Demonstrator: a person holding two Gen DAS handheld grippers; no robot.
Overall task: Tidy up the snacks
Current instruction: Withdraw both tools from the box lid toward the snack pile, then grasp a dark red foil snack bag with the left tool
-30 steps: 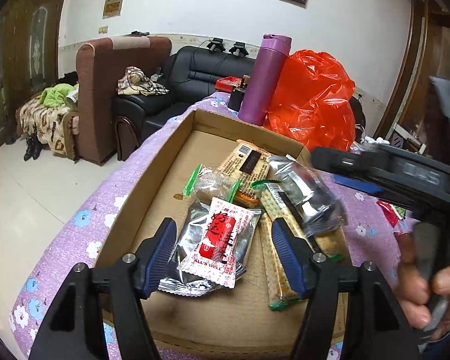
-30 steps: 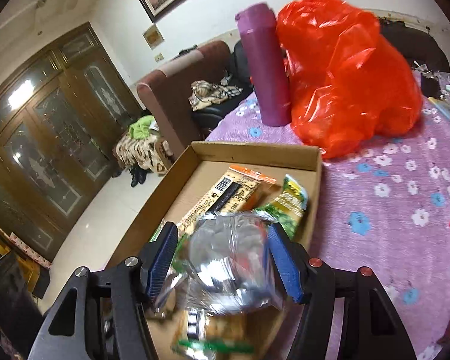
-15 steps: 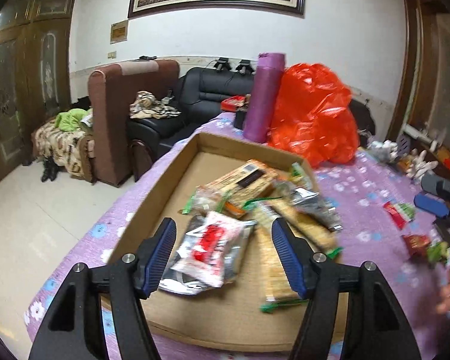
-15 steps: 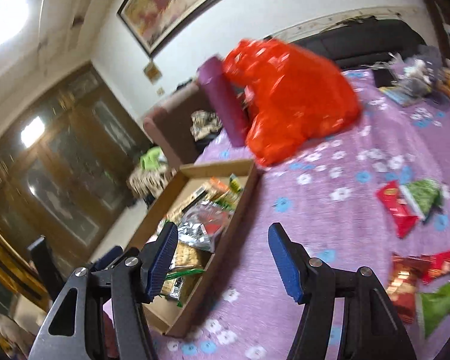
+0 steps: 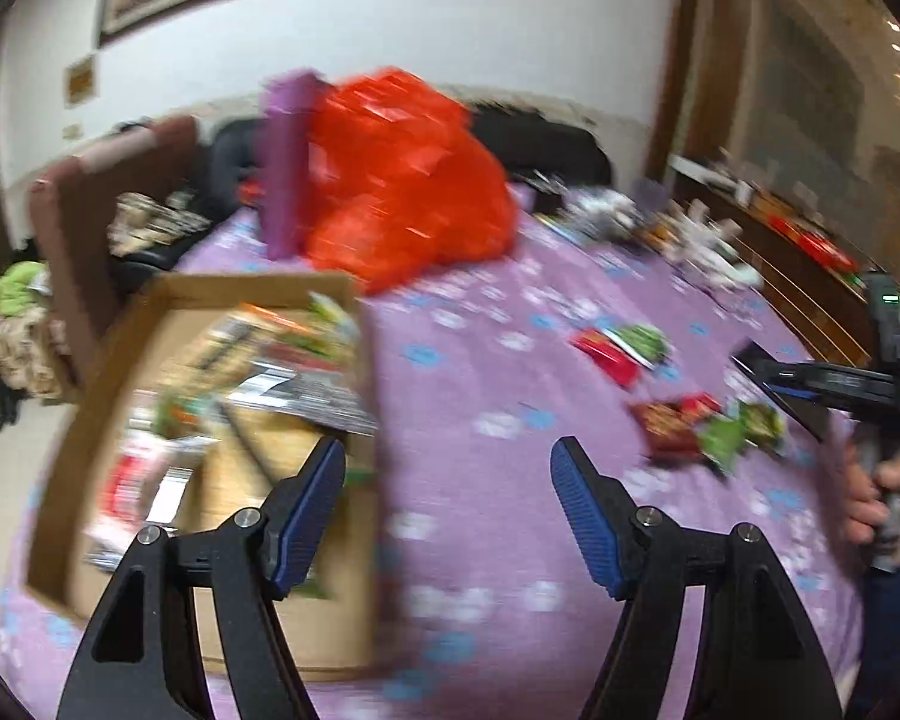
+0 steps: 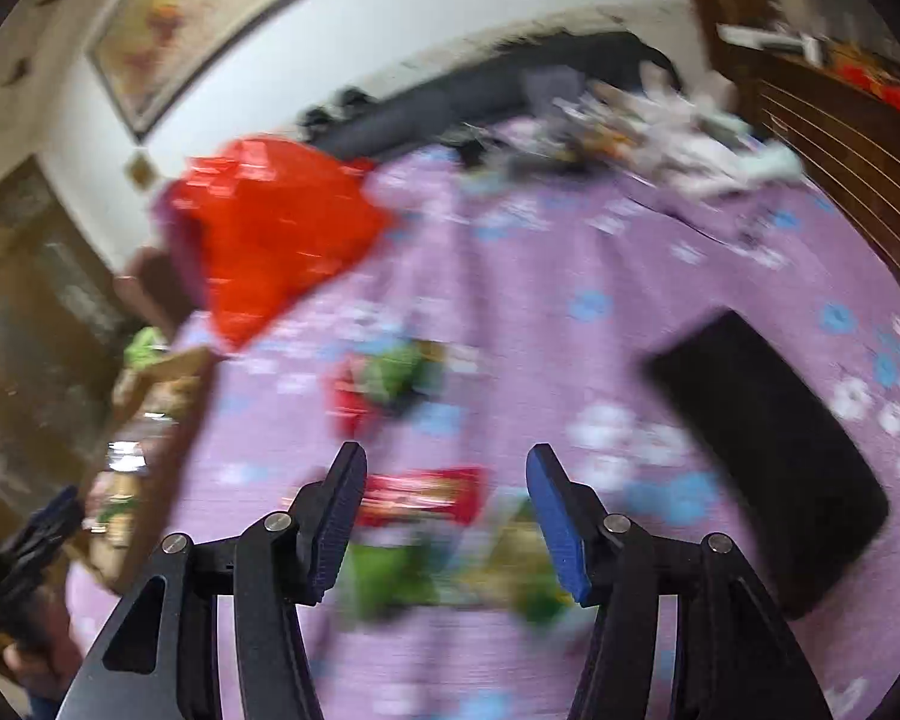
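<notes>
A cardboard box [image 5: 354, 600] holding several snack packets [image 5: 294, 384] lies at the left on the purple flowered cloth. My left gripper [image 5: 447, 456] hangs over the box's right wall and the bare cloth beside it, its jaws opening with nothing between them. Loose red and green packets [image 5: 621, 348] and a second cluster [image 5: 708, 426] lie to the right. My right gripper [image 6: 444, 462] hovers over a red packet [image 6: 420, 495] and green packets [image 6: 450, 570]. Its jaws are closing, and the pads [image 6: 552, 510] stand clear of the packets. Both views are blurred.
A red plastic bag [image 5: 402, 180] and a purple bottle [image 5: 285, 162] stand behind the box. A flat black object [image 6: 768, 456] lies on the cloth at the right. Small clutter [image 6: 660, 120] covers the far end of the table. A hand [image 5: 882, 498] holds the right gripper's handle.
The right gripper let go of the silver packet over the box and swept right to the loose packets, its jaws narrowing. The left gripper swung right, off the box's middle.
</notes>
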